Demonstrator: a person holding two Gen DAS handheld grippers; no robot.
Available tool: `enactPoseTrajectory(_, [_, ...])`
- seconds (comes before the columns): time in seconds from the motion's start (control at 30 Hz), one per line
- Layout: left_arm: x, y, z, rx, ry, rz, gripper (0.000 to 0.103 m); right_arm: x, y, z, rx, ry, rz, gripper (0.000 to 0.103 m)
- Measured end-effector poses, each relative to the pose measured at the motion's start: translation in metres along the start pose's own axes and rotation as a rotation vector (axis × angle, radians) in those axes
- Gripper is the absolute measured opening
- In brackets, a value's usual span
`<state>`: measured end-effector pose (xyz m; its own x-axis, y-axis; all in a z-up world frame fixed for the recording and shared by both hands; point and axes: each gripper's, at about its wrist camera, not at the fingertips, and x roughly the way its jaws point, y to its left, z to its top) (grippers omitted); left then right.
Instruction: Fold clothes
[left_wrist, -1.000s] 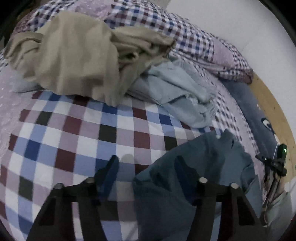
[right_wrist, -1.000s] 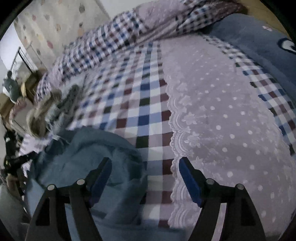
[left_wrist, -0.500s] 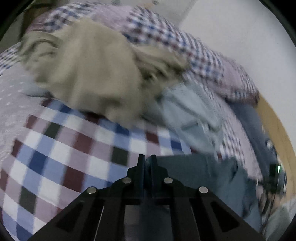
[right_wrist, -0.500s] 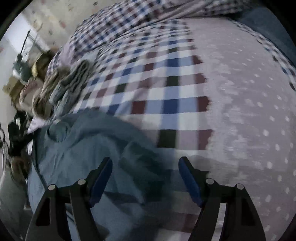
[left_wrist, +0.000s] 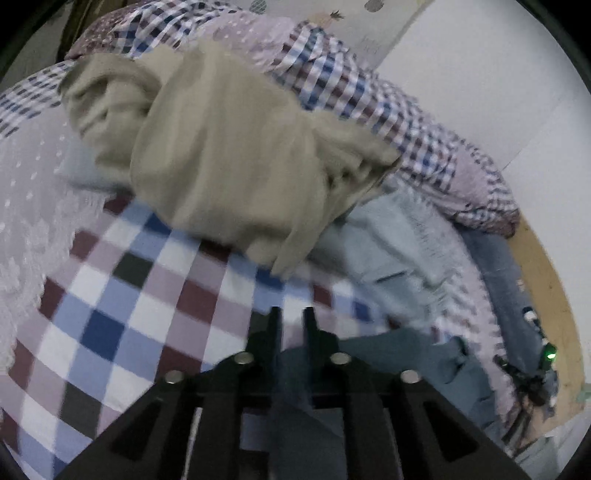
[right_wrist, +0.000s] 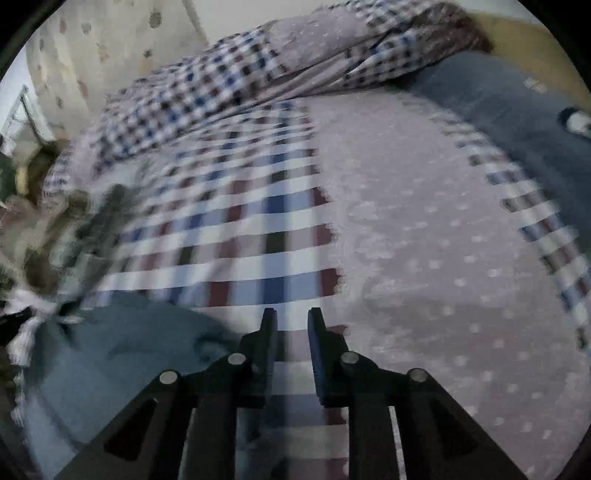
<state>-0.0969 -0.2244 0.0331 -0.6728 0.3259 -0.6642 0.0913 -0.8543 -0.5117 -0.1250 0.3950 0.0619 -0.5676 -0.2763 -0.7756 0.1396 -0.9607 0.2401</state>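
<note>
With both grippers nearly closed, I'm lifting the teal garment (left_wrist: 424, 354).
Left gripper (left_wrist: 292, 321) pinches its edge; right gripper (right_wrist: 291, 325) looks narrowed, grip unclear; cloth spreads between them, below-left of right.

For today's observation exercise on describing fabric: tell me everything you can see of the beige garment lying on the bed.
The beige garment is a soft, matte, plain piece of clothing, unfolded and bunched into a rumpled heap with deep creases. It lies on the checked bedspread, its far side against the small-checked quilt. Its right edge overlaps a crumpled light blue garment. What kind of garment it is cannot be told. Neither gripper touches it.
</note>
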Motion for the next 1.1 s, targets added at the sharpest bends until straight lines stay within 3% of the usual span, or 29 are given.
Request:
enactPoseTrajectory(0.03, [-0.005, -0.006, 0.005, 0.010, -0.005, -0.025, 0.048, 0.001, 0.005, 0.001, -0.015, 0.006, 0.021, 0.036])
enactPoseTrajectory(0.1, [-0.004, -0.032, 0.011, 0.074, 0.006, -0.093, 0.064, 0.010, 0.026, 0.004, -0.068, 0.027, 0.047, 0.049])
enactPoseTrajectory(0.23, [0.032, -0.089, 0.003, 0.252, 0.109, -0.080, 0.064, 0.036, 0.080, 0.011, -0.224, 0.080, 0.067, 0.050])
enactPoseTrajectory(0.37, [0.076, -0.121, -0.010, 0.385, 0.217, -0.018, 0.064, 0.058, 0.118, 0.017, -0.383, 0.116, 0.111, 0.051])
enactPoseTrajectory(0.47, [0.101, -0.131, -0.011, 0.431, 0.294, -0.001, 0.058, 0.073, 0.137, 0.018, -0.481, 0.154, 0.118, 0.052])
enactPoseTrajectory(0.53, [0.110, -0.135, -0.016, 0.489, 0.340, 0.018, 0.047, 0.081, 0.144, 0.017, -0.535, 0.175, 0.124, 0.052])
enactPoseTrajectory(0.67, [0.117, -0.139, -0.031, 0.573, 0.404, 0.032, 0.046, 0.094, 0.149, 0.016, -0.583, 0.198, 0.145, 0.052])
enactPoseTrajectory(0.77, [0.119, -0.141, -0.039, 0.620, 0.396, 0.040, 0.044, 0.096, 0.152, 0.014, -0.609, 0.191, 0.153, 0.053])
enactPoseTrajectory(0.83, [0.118, -0.141, -0.039, 0.615, 0.372, 0.020, 0.016, 0.096, 0.154, 0.012, -0.621, 0.184, 0.158, 0.053])
enactPoseTrajectory(0.87, [0.118, -0.140, -0.039, 0.611, 0.357, 0.012, 0.012, 0.095, 0.153, 0.010, -0.622, 0.182, 0.168, 0.052])
enactPoseTrajectory(0.97, [0.116, -0.140, -0.037, 0.598, 0.312, 0.000, 0.008, 0.091, 0.156, 0.003, -0.645, 0.180, 0.201, 0.029])
enactPoseTrajectory(1.03, [0.116, -0.140, -0.035, 0.586, 0.283, 0.003, 0.007, 0.088, 0.163, 0.001, -0.694, 0.162, 0.169, 0.012])
enactPoseTrajectory(1.1, [0.114, -0.141, -0.032, 0.570, 0.251, 0.004, 0.006, 0.087, 0.167, 0.005, -0.725, 0.136, 0.130, 0.007])
